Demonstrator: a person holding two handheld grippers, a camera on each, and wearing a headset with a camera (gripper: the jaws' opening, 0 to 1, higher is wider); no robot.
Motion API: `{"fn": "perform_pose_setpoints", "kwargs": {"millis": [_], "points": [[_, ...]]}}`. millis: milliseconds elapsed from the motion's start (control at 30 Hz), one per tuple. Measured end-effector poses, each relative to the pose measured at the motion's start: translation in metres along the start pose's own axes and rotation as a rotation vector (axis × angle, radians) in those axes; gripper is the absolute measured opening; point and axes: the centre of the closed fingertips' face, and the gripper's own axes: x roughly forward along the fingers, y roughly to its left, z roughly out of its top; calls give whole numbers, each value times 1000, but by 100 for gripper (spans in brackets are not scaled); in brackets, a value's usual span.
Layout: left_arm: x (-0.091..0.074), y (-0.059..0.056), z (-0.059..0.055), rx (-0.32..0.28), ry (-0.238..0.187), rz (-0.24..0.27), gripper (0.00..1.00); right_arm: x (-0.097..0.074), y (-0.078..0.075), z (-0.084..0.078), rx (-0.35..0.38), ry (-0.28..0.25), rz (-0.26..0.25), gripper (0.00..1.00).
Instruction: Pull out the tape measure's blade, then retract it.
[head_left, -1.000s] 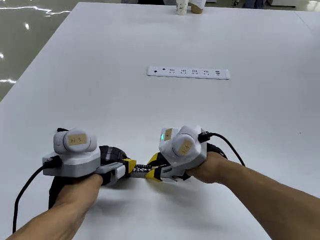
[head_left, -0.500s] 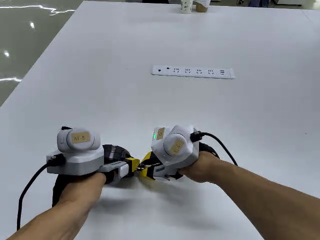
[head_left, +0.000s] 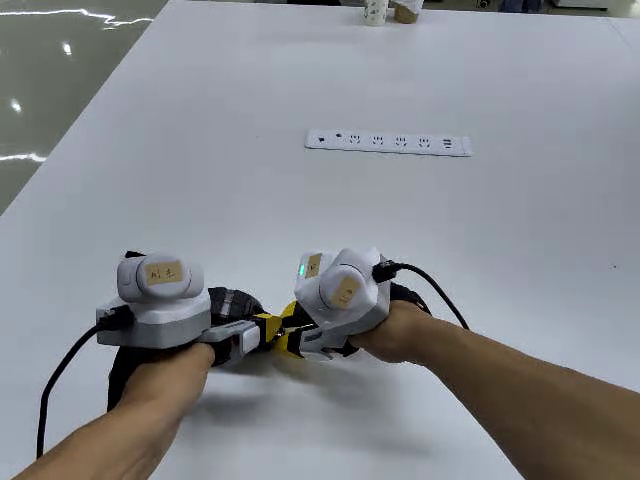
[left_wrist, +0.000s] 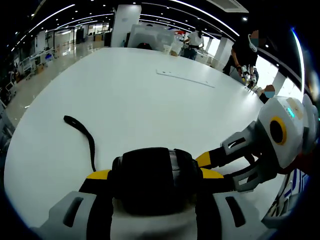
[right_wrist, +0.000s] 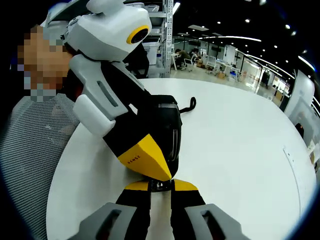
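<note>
The black tape measure (left_wrist: 152, 175) sits clamped between the yellow-tipped jaws of my left gripper (left_wrist: 154, 200), and its wrist strap (left_wrist: 82, 136) lies loose on the table. In the head view the case (head_left: 232, 303) is low on the table beside the left gripper (head_left: 262, 328). My right gripper (right_wrist: 161, 187) is shut on the blade's end hook (right_wrist: 160, 185), right up against the case (right_wrist: 164, 127). Almost no blade shows between the two grippers. In the head view the right gripper (head_left: 290, 338) nearly touches the left one.
A white power strip (head_left: 388, 143) lies across the middle of the white table (head_left: 500, 250). A cup (head_left: 375, 12) and a brown object stand at the far edge. The table's left edge drops to a glossy floor (head_left: 40, 70). People stand far off.
The right gripper has moved left toward the case, and the exposed stretch of blade has shrunk to almost nothing. The left gripper has held its place.
</note>
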Motion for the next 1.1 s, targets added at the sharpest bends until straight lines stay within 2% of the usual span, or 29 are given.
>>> {"fn": "perform_pose_setpoints", "kwargs": {"millis": [700, 1100], "points": [[0, -1, -1, -14, 18, 7, 65, -1, -1, -2, -22, 11, 2, 16], [1, -3, -4, 6, 34, -7, 66, -14, -1, -9, -6, 13, -13, 21]]}}
